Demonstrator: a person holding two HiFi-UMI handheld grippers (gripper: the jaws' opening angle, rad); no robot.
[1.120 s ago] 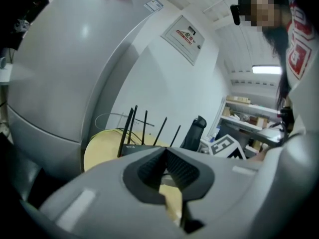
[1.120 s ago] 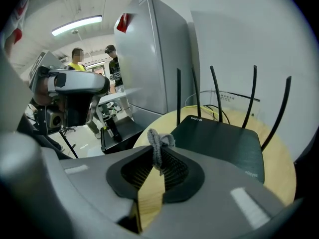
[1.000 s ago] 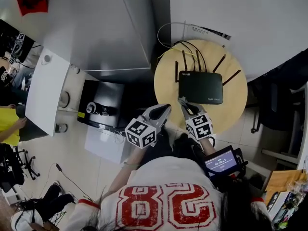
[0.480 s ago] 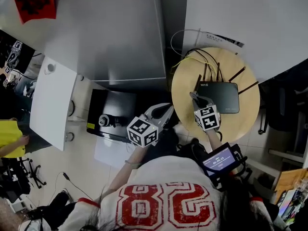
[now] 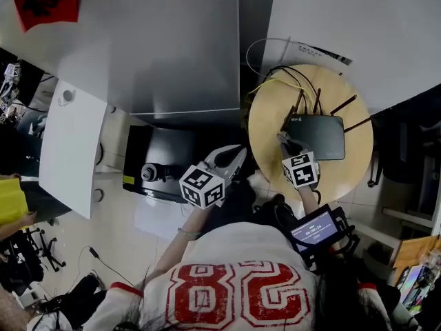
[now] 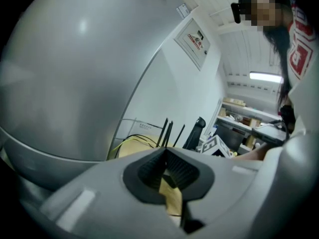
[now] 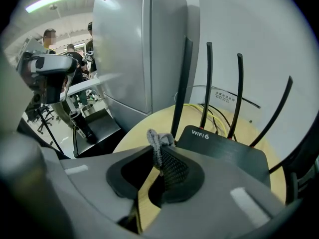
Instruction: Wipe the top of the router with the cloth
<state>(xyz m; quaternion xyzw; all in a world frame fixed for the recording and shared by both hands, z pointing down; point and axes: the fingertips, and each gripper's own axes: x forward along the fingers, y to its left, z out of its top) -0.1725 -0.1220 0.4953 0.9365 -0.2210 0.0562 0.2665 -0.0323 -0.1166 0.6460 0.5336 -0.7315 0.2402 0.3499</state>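
Observation:
A black router (image 5: 315, 135) with upright antennas lies on a round wooden table (image 5: 265, 126). My right gripper (image 5: 282, 140) is at the router's left end, shut on a small grey cloth (image 7: 157, 141) that sticks up between its pads. In the right gripper view the router (image 7: 227, 151) lies just beyond the jaws, to the right. My left gripper (image 5: 233, 158) hangs off the table's left edge, shut with nothing in it. From the left gripper view (image 6: 165, 156) I see the antennas (image 6: 167, 131) beyond the table.
A tall grey cabinet (image 5: 172, 47) stands left of the table. Below it on the floor is a black box (image 5: 155, 157). Yellow and black cables (image 5: 275, 78) trail behind the router. A dark chair (image 5: 400, 143) is to the right, a white tabletop (image 5: 69, 143) far left.
My right gripper has moved with the cloth from the router's near edge to its left end. The left gripper has stayed beside the table.

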